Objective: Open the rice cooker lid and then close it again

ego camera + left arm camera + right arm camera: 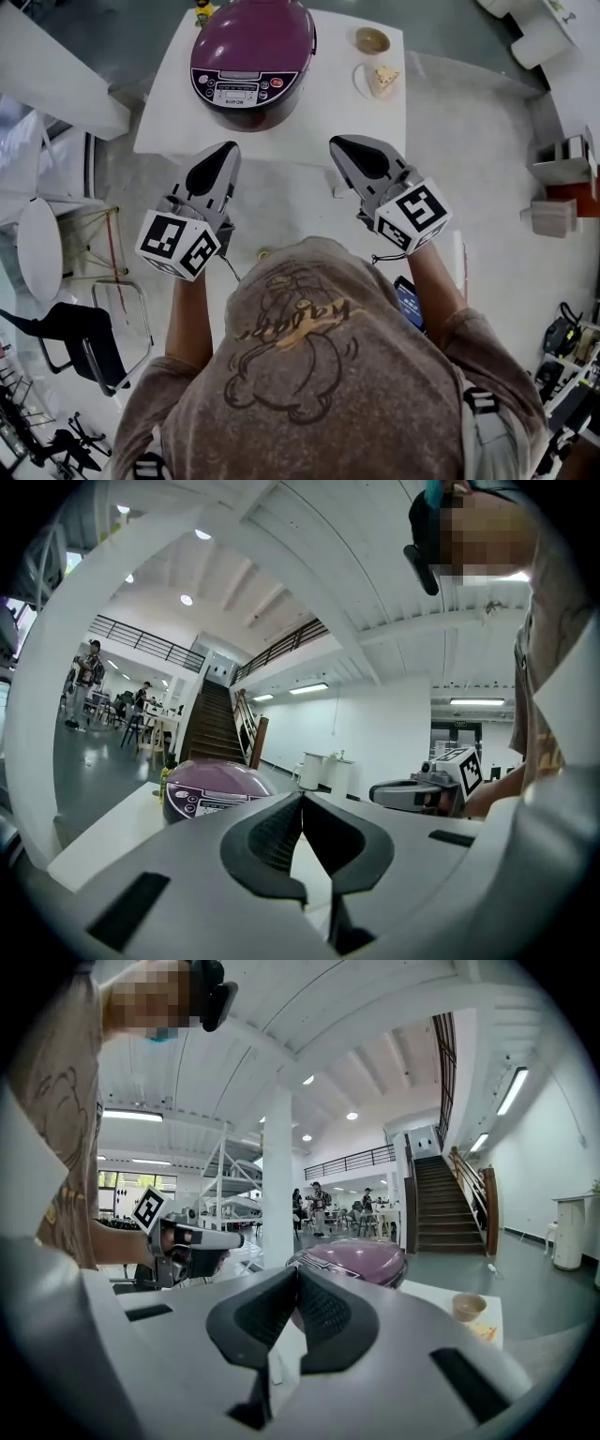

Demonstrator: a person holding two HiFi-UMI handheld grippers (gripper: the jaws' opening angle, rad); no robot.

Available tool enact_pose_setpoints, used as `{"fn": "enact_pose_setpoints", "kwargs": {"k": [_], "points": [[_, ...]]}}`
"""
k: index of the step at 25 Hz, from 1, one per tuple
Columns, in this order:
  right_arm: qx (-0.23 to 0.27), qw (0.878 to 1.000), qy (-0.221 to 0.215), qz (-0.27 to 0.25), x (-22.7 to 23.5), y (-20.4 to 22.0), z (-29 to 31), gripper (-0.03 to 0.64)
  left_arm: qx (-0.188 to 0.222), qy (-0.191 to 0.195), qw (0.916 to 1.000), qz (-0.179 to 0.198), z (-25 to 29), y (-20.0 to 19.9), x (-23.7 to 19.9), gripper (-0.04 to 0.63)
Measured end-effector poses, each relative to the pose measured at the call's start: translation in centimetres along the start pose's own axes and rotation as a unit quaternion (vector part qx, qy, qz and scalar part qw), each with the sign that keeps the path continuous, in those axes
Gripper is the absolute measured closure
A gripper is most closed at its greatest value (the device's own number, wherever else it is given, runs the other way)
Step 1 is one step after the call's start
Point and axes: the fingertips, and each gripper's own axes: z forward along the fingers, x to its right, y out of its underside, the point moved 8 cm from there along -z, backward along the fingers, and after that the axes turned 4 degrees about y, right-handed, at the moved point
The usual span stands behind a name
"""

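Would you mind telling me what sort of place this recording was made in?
Probably a large open-plan hall, perhaps an office or lab atrium: a staircase climbs to a railed mezzanine, and people gather at tables behind the rice cooker.

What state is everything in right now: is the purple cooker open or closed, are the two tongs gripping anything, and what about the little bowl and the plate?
Rice cooker: lid closed, standing on the white table.
Left tongs: shut, empty, not touching the cooker.
Right tongs: shut, empty, not touching the cooker.
Small bowl: upright; contents unclear.
Plate: holds a pale wedge of food.
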Motion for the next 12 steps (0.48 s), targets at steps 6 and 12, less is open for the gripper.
{"fn": "enact_pose_setpoints", "kwargs": {"k": [6, 12], "points": [[0.005, 1.000, 0.010, 0.009, 1.1, 1.2, -1.6, 0.615, -0.003, -0.026, 0.9996, 0.011, 0.3, 1.5, 1.4, 0.575], [0.009, 1.000, 0.009, 0.021, 0.8, 2.7, -2.7, 0.620, 0.001, -0.048, 0.9988, 0.003, 0.3, 3.1, 3.0, 0.575]]}}
